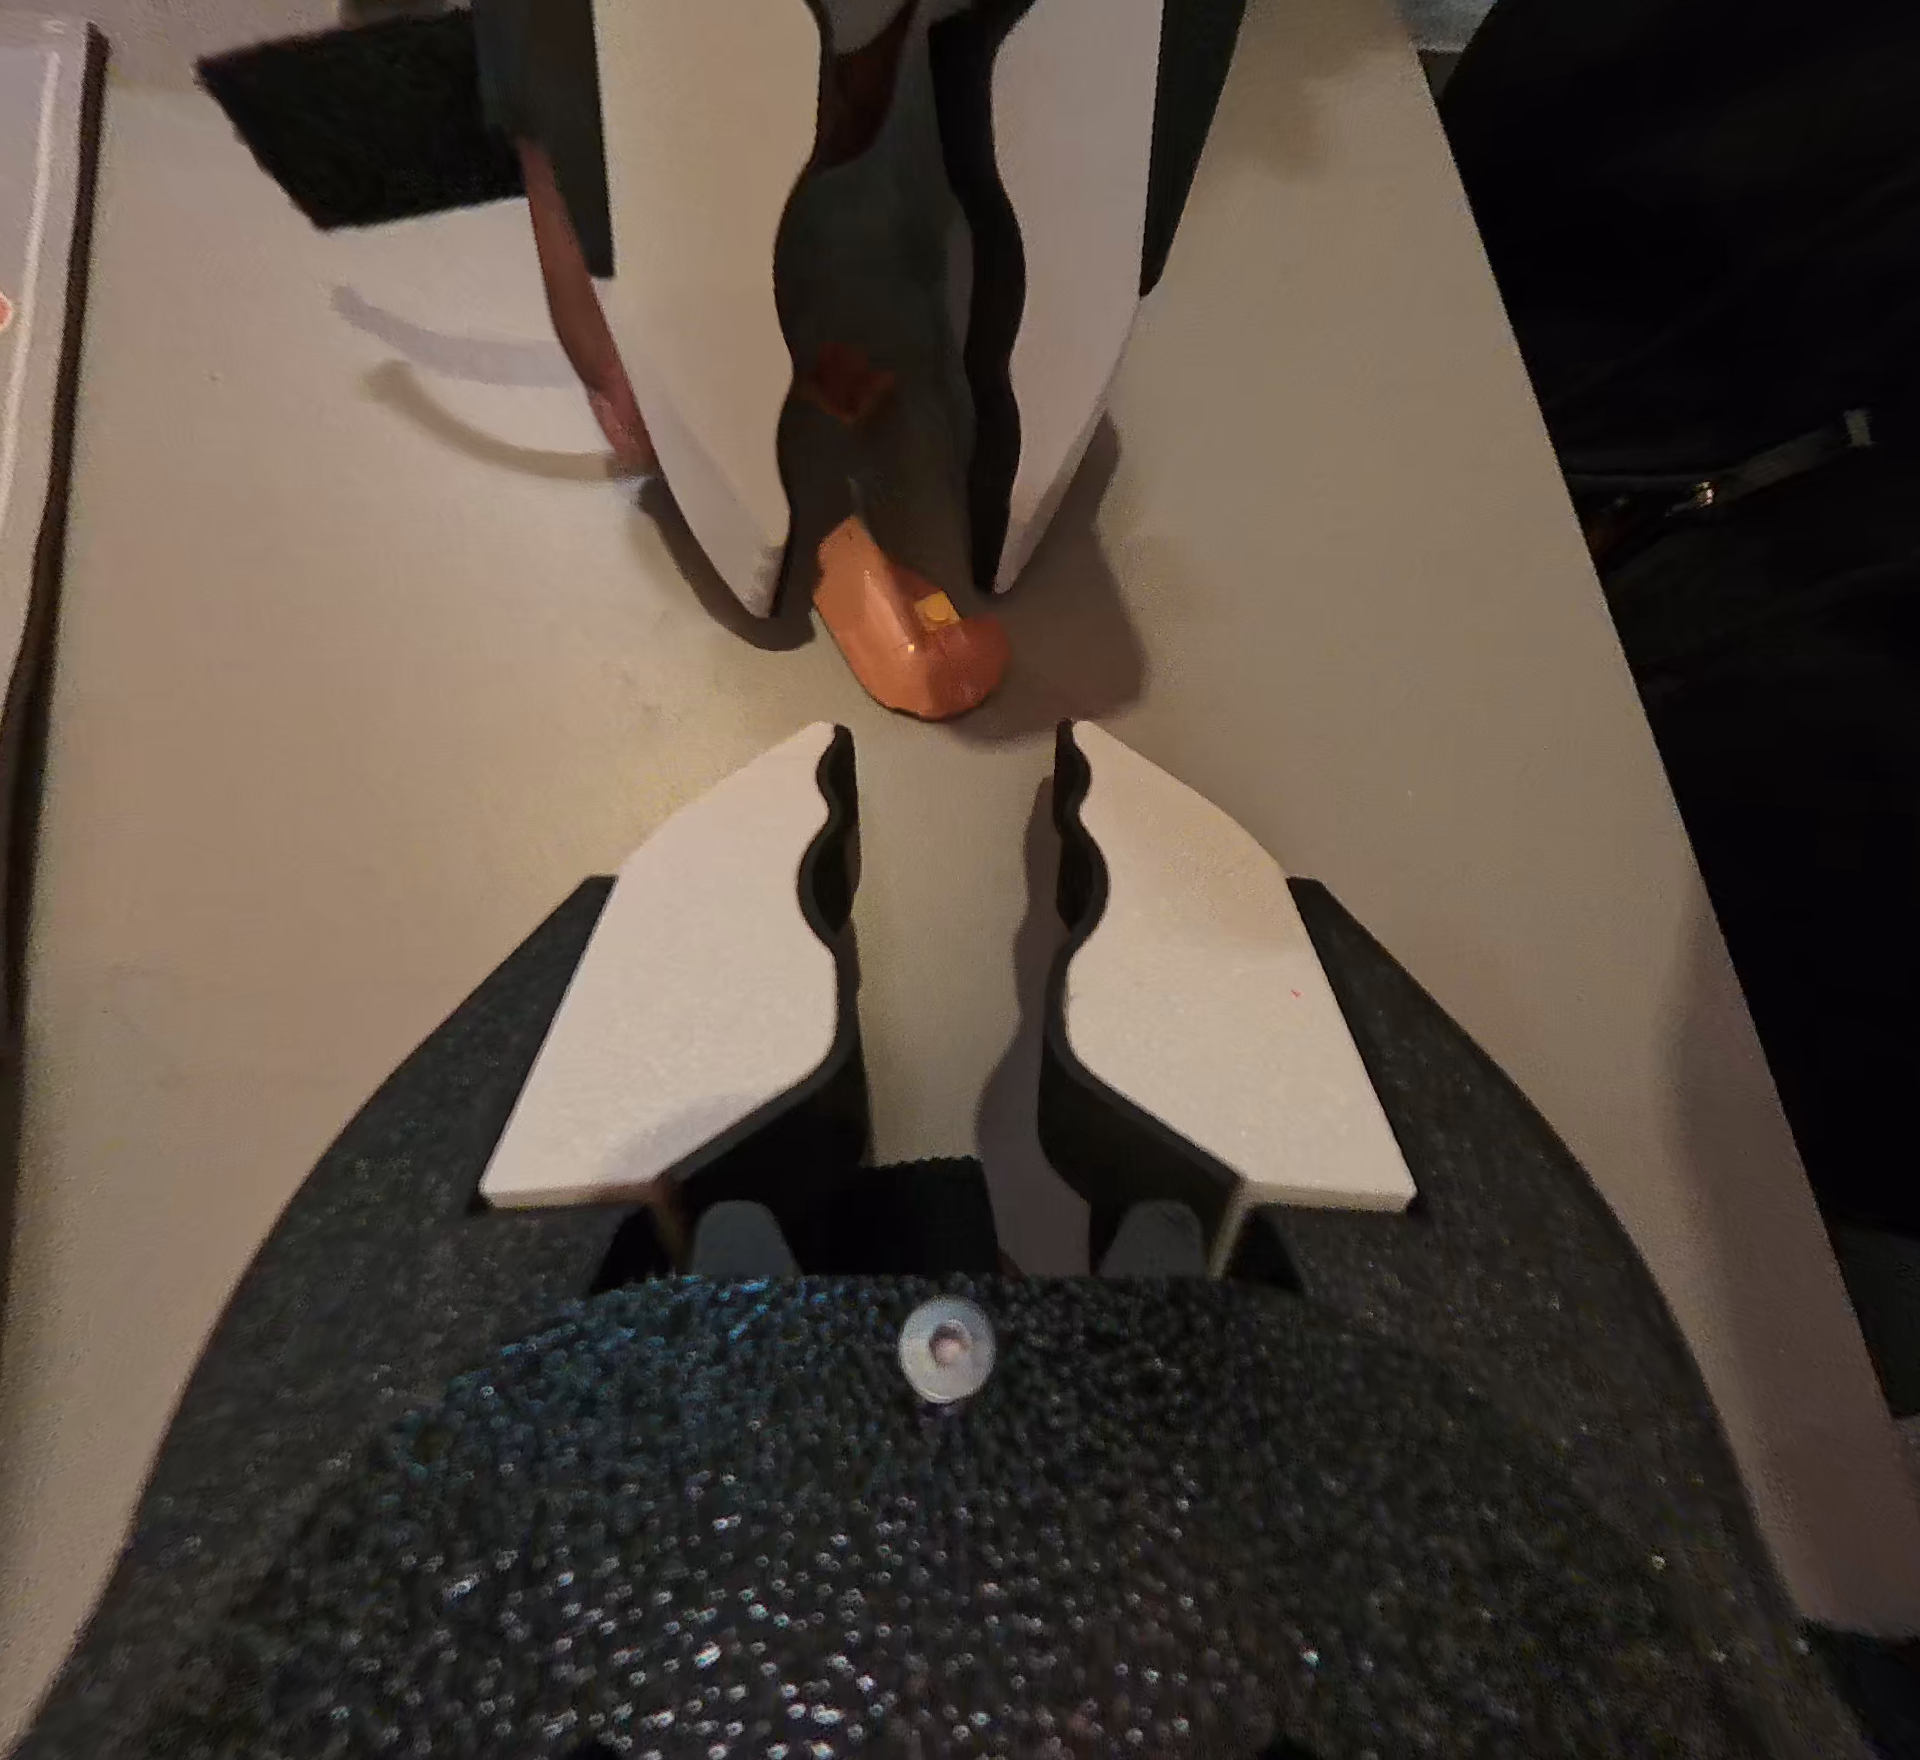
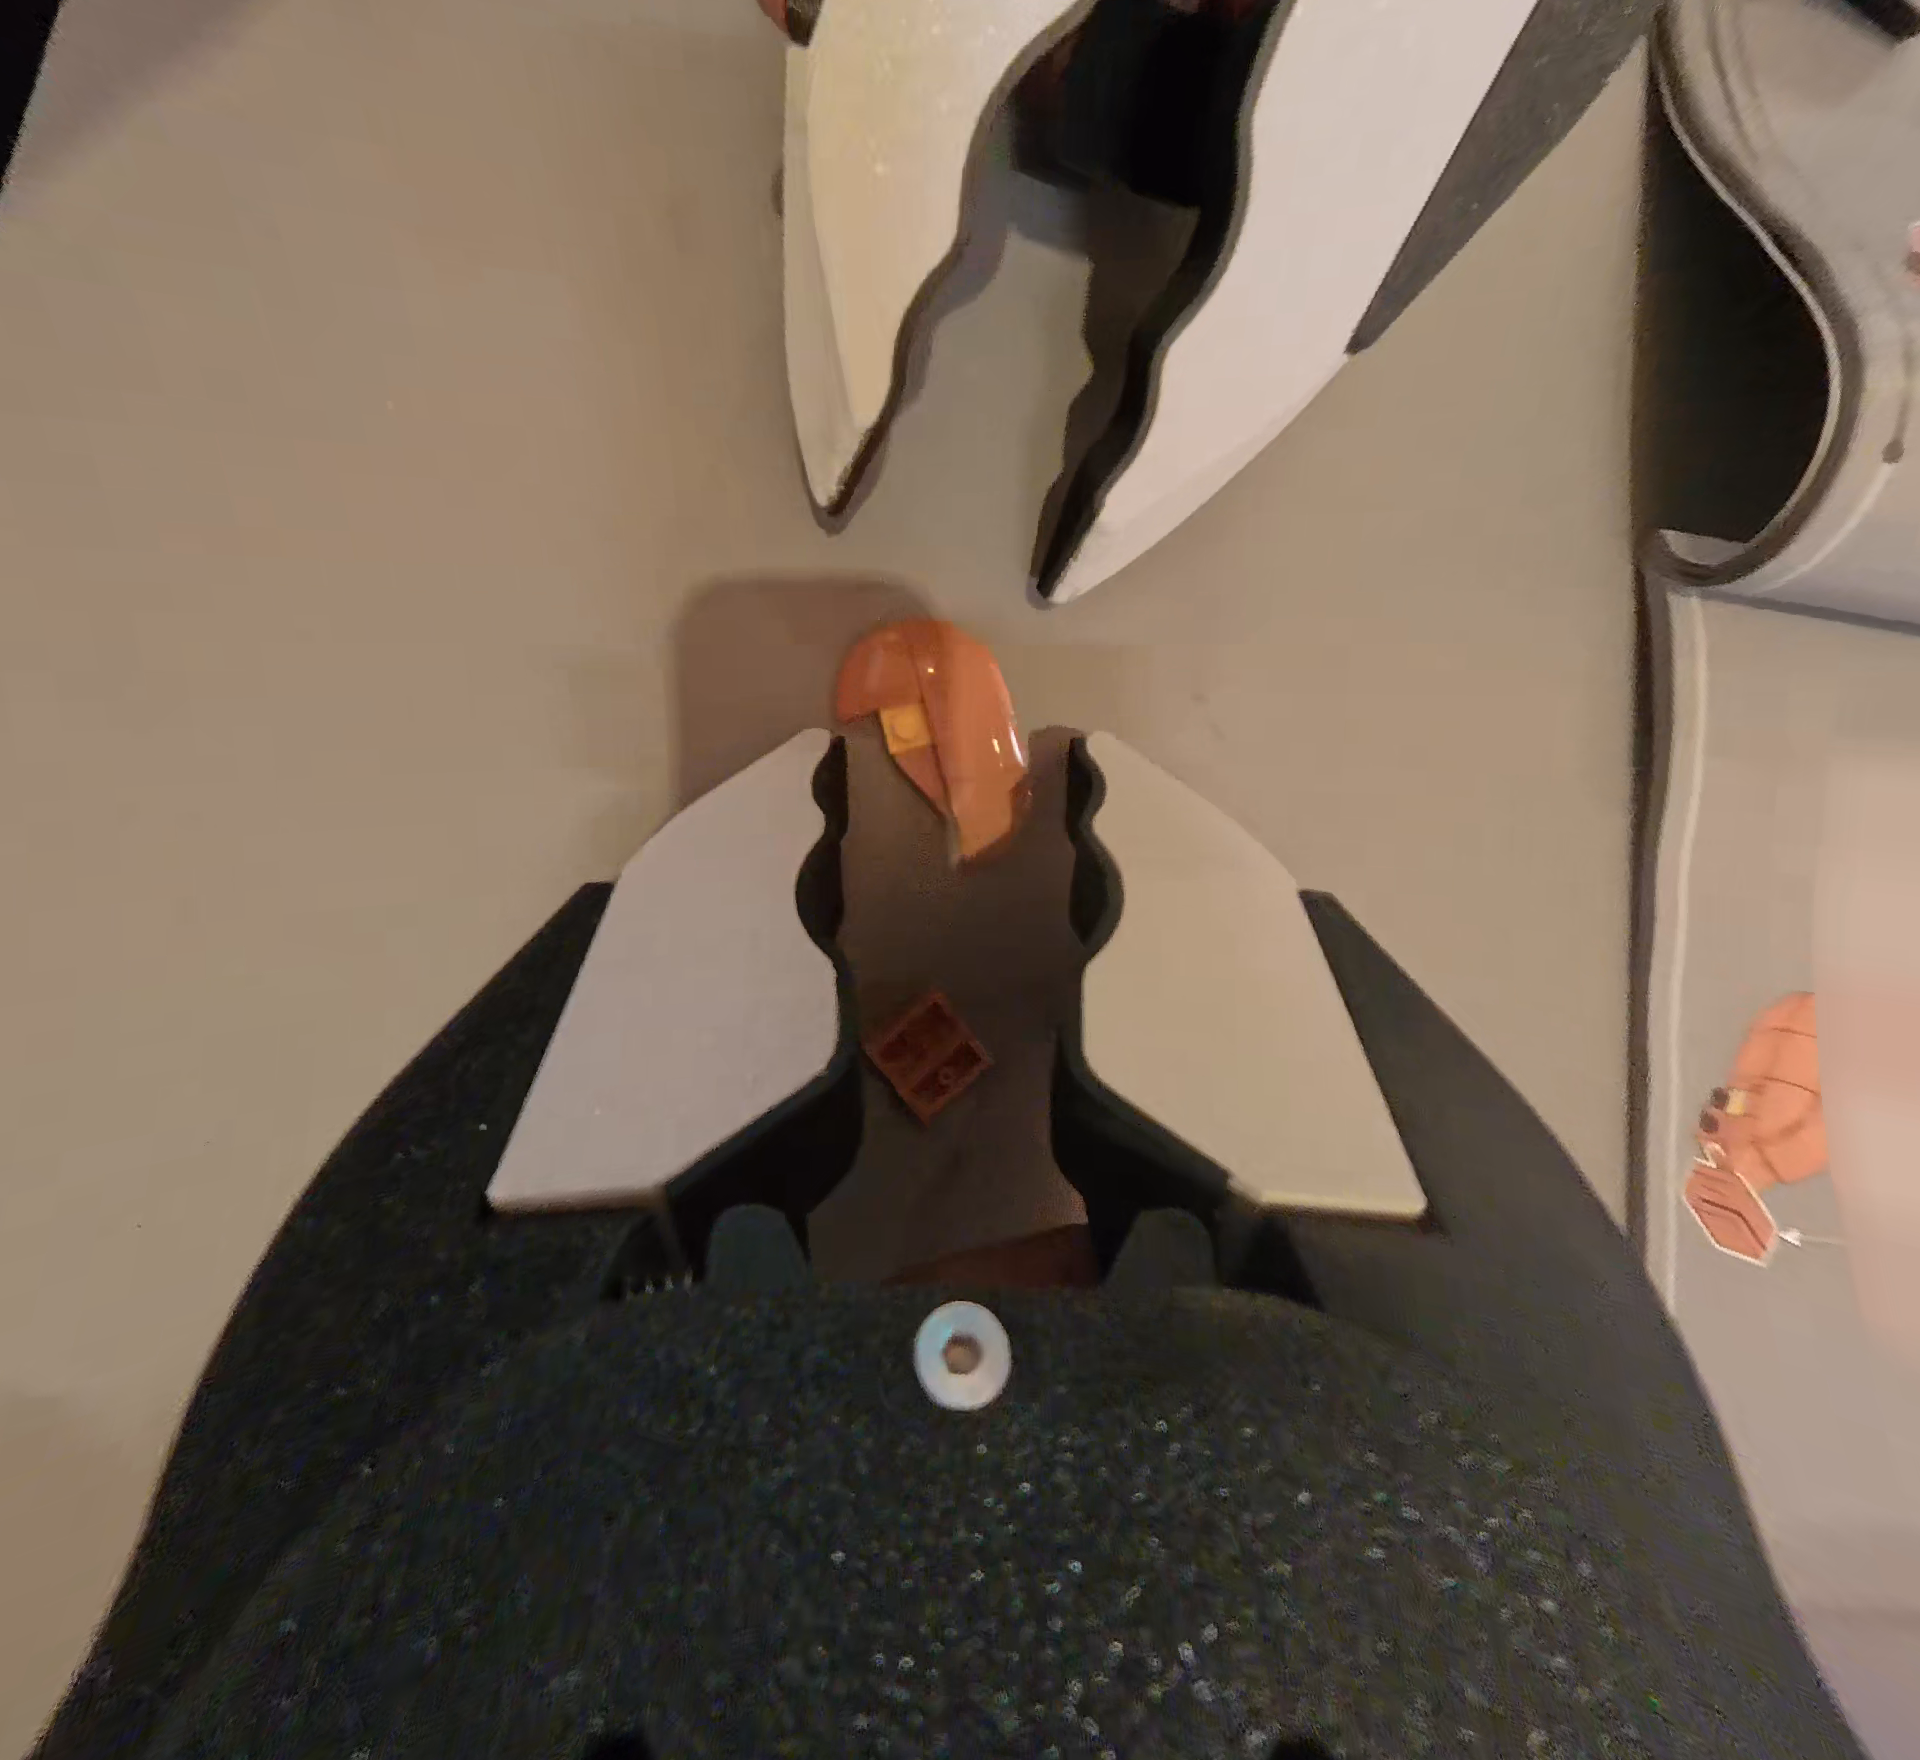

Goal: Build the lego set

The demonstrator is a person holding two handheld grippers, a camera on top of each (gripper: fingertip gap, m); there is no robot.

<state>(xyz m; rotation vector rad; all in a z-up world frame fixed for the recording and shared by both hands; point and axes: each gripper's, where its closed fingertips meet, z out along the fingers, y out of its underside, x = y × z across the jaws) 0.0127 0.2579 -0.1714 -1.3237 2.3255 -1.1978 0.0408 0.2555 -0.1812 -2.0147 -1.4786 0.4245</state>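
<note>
A rounded orange brick piece [image 2: 935, 723] with a small yellow stud lies on the grey table [image 2: 312, 567]. It sits between the fingertips of my right gripper [image 2: 954, 746], close to the right pad, with a gap to the left pad. The jaws stand apart and do not press on it. A small brown brick [image 2: 930, 1056] lies on the table farther back between the right fingers. My left gripper [image 1: 951, 739] faces the right gripper [image 1: 881, 593] tip to tip. It is open and empty, just short of the orange piece [image 1: 914, 640].
A black patch [image 1: 353, 121] lies at the far left of the table. A flat box [image 1: 42, 360] is at the left edge. The table edge [image 1: 1538, 567] drops off to a dark area on the right. A sheet with a printed orange model [image 2: 1756, 1128] lies to the right. My two grippers' fingertips are within a few centimetres of each other. The right tips stand about 5 cm off the small brown brick [image 2: 930, 1056].
</note>
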